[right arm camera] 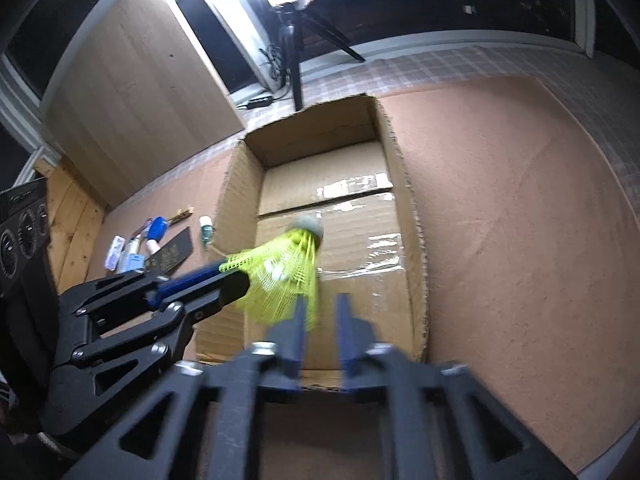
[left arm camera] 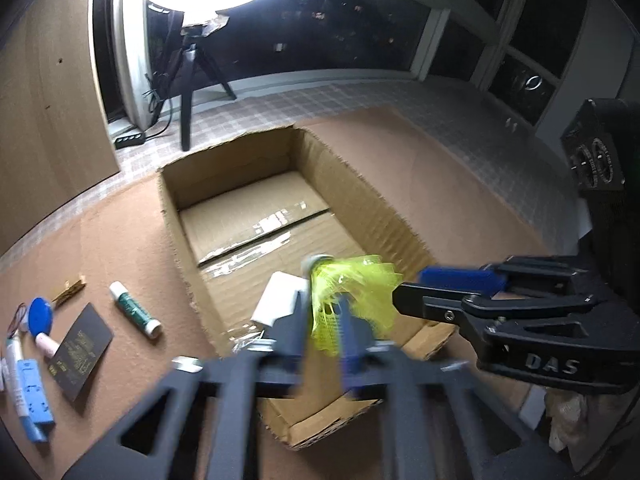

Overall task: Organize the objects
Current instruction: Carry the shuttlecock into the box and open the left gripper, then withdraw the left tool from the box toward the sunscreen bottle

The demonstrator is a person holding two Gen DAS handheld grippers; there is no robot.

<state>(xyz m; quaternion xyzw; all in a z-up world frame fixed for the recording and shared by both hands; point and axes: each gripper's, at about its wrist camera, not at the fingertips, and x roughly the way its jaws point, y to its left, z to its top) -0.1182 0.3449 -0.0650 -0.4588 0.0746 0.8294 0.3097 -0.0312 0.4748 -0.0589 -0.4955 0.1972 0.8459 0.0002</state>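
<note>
A yellow-green net shuttlecock point(left arm camera: 352, 292) hangs over the near end of an open cardboard box point(left arm camera: 384, 216). My left gripper point(left arm camera: 324, 320) is shut on its skirt. My right gripper point(left arm camera: 404, 292) comes in from the right, jaws closed, with its tips at the net's edge. In the right wrist view the shuttlecock point(right arm camera: 288, 268) sits over the box point(right arm camera: 236, 208); the left gripper point(right arm camera: 236, 276) holds its left side, and the right gripper point(right arm camera: 320, 312) shows a gap between its fingers, touching the net's lower edge. A white block point(left arm camera: 280, 296) lies in the box.
Left of the box on the brown mat lie a glue stick point(left arm camera: 134, 308), a dark card point(left arm camera: 82, 350), a blue tag point(left arm camera: 40, 314), a light blue box point(left arm camera: 34, 400) and tubes. A ring light tripod point(left arm camera: 188, 80) stands behind the box. A wooden panel point(left arm camera: 44, 100) is at the left.
</note>
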